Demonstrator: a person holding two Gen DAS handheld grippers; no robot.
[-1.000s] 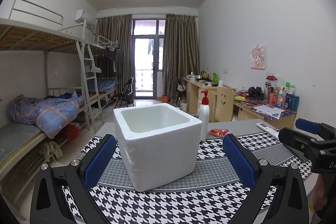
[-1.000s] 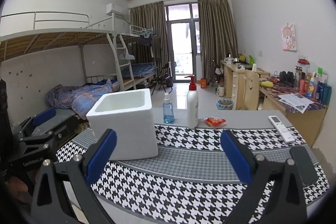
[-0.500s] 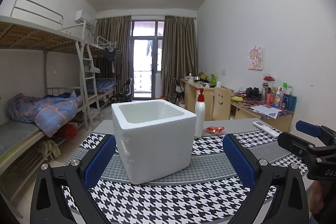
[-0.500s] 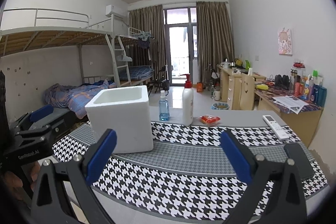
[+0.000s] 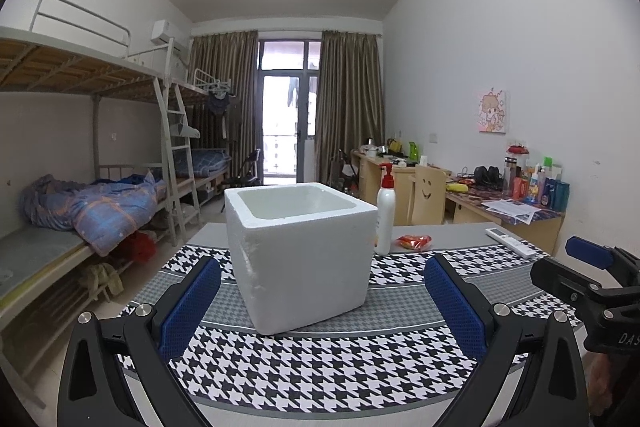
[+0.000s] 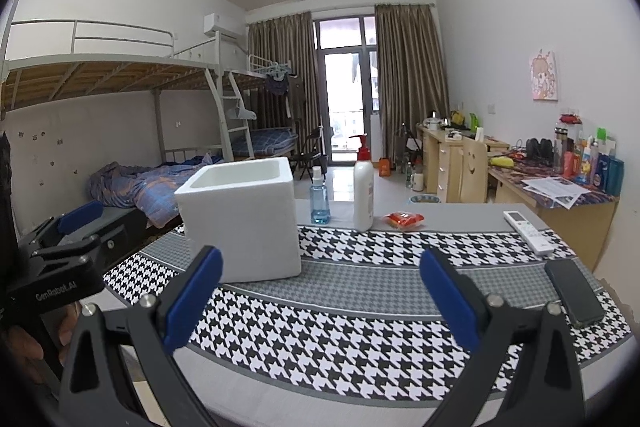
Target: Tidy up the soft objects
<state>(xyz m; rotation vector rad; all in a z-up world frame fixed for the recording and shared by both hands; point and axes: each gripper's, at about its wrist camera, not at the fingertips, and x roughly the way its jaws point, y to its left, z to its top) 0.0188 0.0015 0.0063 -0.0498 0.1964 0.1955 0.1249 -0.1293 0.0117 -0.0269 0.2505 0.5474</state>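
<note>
Foam box (image 5: 304, 255) nearer than before; left hand-held gripper (image 5: 320, 303) apparently lower.

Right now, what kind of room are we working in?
Most likely a shared dormitory room. Metal bunk beds with a ladder line one wall, study desks crowded with bottles and papers line the other, and a curtained balcony door closes the far end.

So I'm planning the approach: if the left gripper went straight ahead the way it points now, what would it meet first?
Most likely the white foam box. It stands centred between the open fingers of the left gripper, on the houndstooth cloth, with nothing visible in between. How far ahead it stands is hard to judge.
</note>
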